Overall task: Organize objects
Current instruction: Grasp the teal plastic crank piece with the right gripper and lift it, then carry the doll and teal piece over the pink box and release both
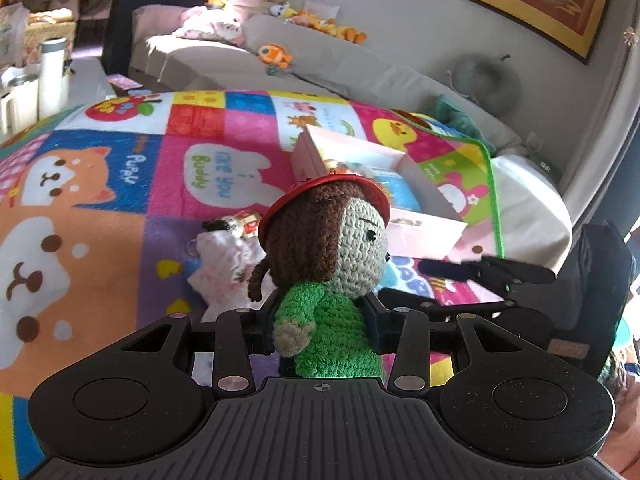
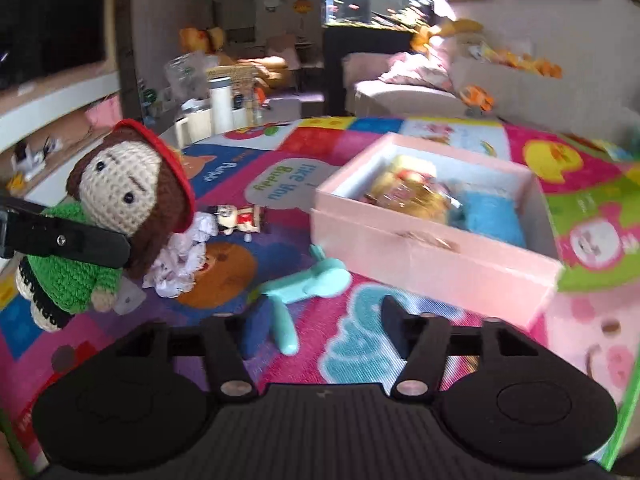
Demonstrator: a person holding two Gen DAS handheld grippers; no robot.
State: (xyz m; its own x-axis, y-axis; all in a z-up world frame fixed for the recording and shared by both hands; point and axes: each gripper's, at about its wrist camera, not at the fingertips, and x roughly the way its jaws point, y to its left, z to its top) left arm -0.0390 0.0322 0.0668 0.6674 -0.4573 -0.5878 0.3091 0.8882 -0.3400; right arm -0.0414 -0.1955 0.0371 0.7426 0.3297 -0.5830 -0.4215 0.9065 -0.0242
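A crocheted doll (image 1: 320, 264) with a red hat, brown hair and a green dress hangs above the colourful play mat (image 1: 120, 184), and my left gripper (image 1: 320, 330) is shut on its body. The right wrist view shows the doll (image 2: 120, 196) at the left with a black left finger (image 2: 80, 242) across it. My right gripper (image 2: 325, 324) stands open low over the mat. A teal toy (image 2: 304, 290) lies there, its handle between the fingers near the left one, not pinched. An open pink box (image 2: 432, 256) to the right holds a gold item and a blue one.
Crumpled white paper (image 2: 180, 264) and a small figurine (image 2: 240, 216) lie on the mat left of the box. A pink plush (image 2: 600, 344) sits at the right edge. Behind the mat stands a sofa (image 1: 320, 68) with plush toys, and a white bottle (image 1: 52, 76) is on the left.
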